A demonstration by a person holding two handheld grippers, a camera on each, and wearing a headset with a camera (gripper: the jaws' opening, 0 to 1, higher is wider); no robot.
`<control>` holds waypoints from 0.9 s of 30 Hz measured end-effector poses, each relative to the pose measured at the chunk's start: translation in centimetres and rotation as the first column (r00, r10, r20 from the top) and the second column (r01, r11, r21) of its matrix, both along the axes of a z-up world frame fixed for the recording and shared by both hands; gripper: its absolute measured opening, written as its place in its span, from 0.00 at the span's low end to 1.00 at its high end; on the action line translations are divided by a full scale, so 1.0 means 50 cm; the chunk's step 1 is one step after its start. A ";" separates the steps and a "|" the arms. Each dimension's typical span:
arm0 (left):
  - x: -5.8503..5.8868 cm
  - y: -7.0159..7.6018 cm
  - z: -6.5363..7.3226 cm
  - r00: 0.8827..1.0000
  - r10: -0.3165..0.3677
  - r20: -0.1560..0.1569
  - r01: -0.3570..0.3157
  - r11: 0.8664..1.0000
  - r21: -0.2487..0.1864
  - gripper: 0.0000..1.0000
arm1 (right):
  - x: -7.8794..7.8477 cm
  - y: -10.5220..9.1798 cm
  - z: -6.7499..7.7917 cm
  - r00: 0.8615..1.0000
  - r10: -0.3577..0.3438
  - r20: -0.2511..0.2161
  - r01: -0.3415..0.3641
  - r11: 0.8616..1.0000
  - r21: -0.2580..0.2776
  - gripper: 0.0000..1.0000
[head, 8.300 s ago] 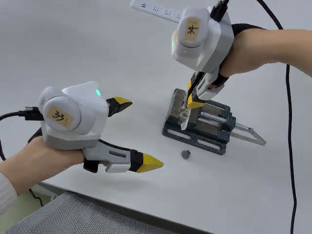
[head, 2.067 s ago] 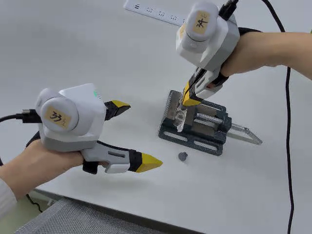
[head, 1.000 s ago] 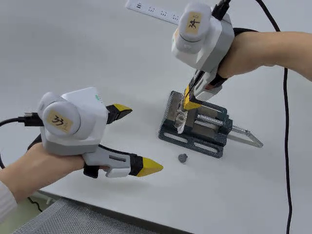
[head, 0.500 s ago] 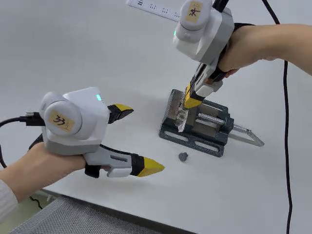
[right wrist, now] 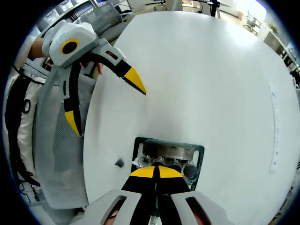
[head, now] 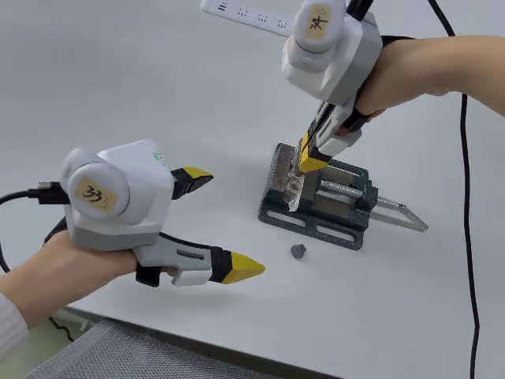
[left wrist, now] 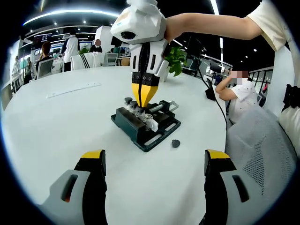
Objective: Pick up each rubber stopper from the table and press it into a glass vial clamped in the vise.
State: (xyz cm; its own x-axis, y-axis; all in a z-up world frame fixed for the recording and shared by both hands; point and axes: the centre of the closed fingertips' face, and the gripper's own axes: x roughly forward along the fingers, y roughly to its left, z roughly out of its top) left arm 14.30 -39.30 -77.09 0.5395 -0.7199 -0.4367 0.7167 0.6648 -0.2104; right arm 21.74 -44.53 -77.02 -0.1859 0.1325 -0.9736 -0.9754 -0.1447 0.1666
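Right gripper (head: 310, 162), jaws closed tip to tip, is poised directly over the row of glass vials (left wrist: 138, 110) clamped in the vise (head: 323, 209); nothing can be seen between the tips. About four vials stand in the single vise. At least two at one end appear dark-capped, and the one at the other end looks open. One rubber stopper (head: 298, 251) lies loose on the surface (head: 158, 79), just beside the vise. Left gripper (head: 225, 221), jaws spread wide and empty, hovers well apart. Judged well advanced: seating under way, one stopper left.
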 end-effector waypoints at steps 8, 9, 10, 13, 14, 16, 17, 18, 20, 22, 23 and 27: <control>0.002 -0.006 0.008 1.000 -0.008 0.006 0.008 1.000 0.001 0.85 | -0.014 -0.006 0.007 1.000 0.007 0.010 -0.007 1.000 0.030 0.01; 0.002 -0.006 0.008 1.000 -0.009 0.006 0.009 1.000 0.001 0.85 | -0.017 -0.009 0.009 1.000 0.004 0.010 -0.005 0.999 0.035 0.02; 0.001 -0.006 0.007 1.000 -0.009 0.005 0.009 1.000 0.001 0.85 | -0.020 -0.010 0.011 1.000 0.004 0.009 -0.005 0.999 0.043 0.04; 0.000 -0.009 0.009 1.000 -0.013 0.006 0.013 1.000 0.004 0.86 | -0.028 -0.020 0.011 1.000 -0.001 0.012 0.000 0.998 0.061 0.09; 0.000 -0.010 0.009 1.000 -0.013 0.007 0.013 1.000 0.005 0.86 | -0.028 -0.019 0.012 1.000 -0.012 0.013 0.011 0.997 0.075 0.10; 0.001 -0.009 0.011 1.000 -0.013 0.008 0.013 1.000 0.003 0.86 | -0.030 -0.022 0.015 0.999 -0.031 0.018 0.029 0.994 0.101 0.14; 0.001 -0.009 0.012 1.000 -0.013 0.008 0.013 1.000 0.003 0.86 | -0.032 -0.025 0.017 0.999 -0.039 0.019 0.037 0.993 0.109 0.15; 0.002 -0.010 0.012 1.000 -0.013 0.009 0.013 1.000 0.003 0.86 | -0.037 -0.024 0.021 0.999 -0.046 0.018 0.043 0.990 0.137 0.16; 0.002 -0.012 0.014 1.000 -0.015 0.009 0.015 1.000 0.004 0.86 | -0.049 -0.031 0.025 0.998 -0.059 0.000 0.058 0.987 0.149 0.18; 0.001 -0.015 0.016 1.000 -0.016 0.009 0.016 1.000 0.004 0.86 | -0.050 -0.028 0.027 0.996 -0.085 -0.003 0.084 0.978 0.190 0.22; 0.001 -0.016 0.017 1.000 -0.018 0.011 0.018 1.000 0.006 0.86 | -0.055 -0.030 0.030 0.996 -0.093 -0.004 0.092 0.974 0.205 0.24; 0.000 -0.020 0.018 1.000 -0.021 0.011 0.021 1.000 0.005 0.86 | -0.069 -0.032 0.036 0.992 -0.128 -0.003 0.124 0.957 0.261 0.35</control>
